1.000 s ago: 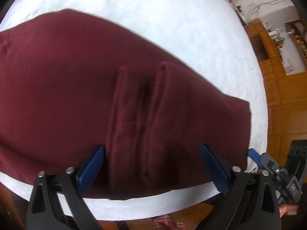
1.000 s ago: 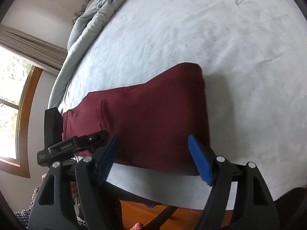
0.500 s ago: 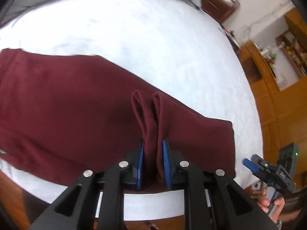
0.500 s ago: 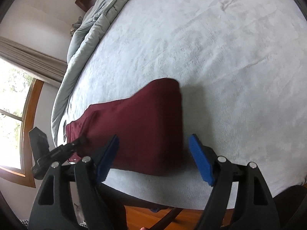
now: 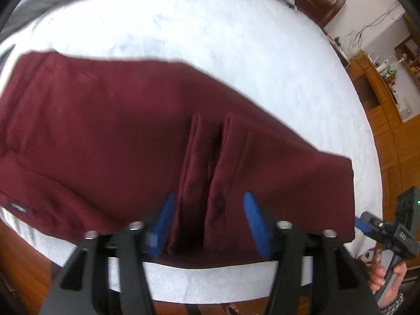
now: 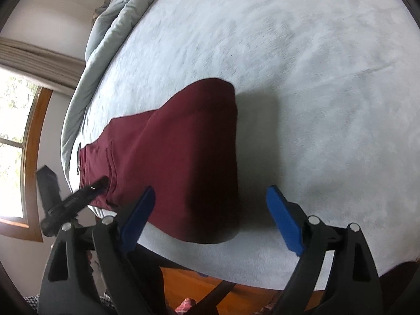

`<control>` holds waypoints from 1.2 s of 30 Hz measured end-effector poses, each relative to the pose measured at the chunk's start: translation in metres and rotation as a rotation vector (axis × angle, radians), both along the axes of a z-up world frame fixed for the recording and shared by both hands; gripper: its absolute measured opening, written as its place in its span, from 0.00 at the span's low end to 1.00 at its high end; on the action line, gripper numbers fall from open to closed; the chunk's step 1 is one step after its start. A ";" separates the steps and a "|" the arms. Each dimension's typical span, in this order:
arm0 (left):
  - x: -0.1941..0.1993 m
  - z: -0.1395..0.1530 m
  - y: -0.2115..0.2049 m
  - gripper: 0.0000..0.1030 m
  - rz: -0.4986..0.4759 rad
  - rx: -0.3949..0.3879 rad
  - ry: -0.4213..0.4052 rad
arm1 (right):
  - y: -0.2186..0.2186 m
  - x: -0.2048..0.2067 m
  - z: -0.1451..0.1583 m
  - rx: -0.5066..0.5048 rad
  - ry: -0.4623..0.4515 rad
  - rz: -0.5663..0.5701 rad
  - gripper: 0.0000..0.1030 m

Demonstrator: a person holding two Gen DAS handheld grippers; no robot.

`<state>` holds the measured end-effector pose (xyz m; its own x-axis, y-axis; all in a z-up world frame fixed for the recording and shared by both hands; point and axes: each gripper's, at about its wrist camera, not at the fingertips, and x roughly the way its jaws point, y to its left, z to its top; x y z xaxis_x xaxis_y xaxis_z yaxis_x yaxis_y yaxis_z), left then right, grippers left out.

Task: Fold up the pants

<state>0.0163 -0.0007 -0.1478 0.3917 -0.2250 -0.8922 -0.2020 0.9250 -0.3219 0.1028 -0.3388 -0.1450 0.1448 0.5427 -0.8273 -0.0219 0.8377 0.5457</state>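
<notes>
in the left wrist view the dark red pants lie flat on the white bed, their long axis running left to right along the near edge, waistband end at the left and the narrower end at the right. two ridges of cloth stand up right in front of the left gripper, between its blue pads; the jaws are opening and the pads look clear of the ridges, though blur at the left pad makes that a little uncertain. the right gripper shows at the right edge, just past the pants' right end, held in a hand.

in the right wrist view the pants stretch away to the far left, and their near right end lies straight ahead of the right gripper, between its widening jaws, which touch nothing. so the right gripper is nearer the free end, and the left gripper nearer the middle.
</notes>
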 end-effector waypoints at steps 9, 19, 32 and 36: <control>0.035 -0.015 -0.005 0.61 -0.005 0.079 0.028 | 0.006 0.009 -0.038 0.125 0.133 0.039 0.30; 0.029 -0.038 -0.035 0.68 -0.010 0.153 -0.016 | 0.001 0.002 -0.021 -0.022 0.117 0.058 0.18; 0.022 0.017 -0.036 0.69 -0.025 0.036 -0.109 | 0.008 0.002 0.054 -0.150 -0.097 0.102 0.41; 0.030 0.007 -0.056 0.69 -0.077 0.065 -0.078 | 0.039 0.009 0.048 -0.191 -0.098 0.162 0.41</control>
<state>0.0458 -0.0563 -0.1408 0.4447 -0.1997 -0.8731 -0.1064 0.9562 -0.2729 0.1114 -0.3002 -0.0972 0.1534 0.4003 -0.9034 -0.2091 0.9067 0.3663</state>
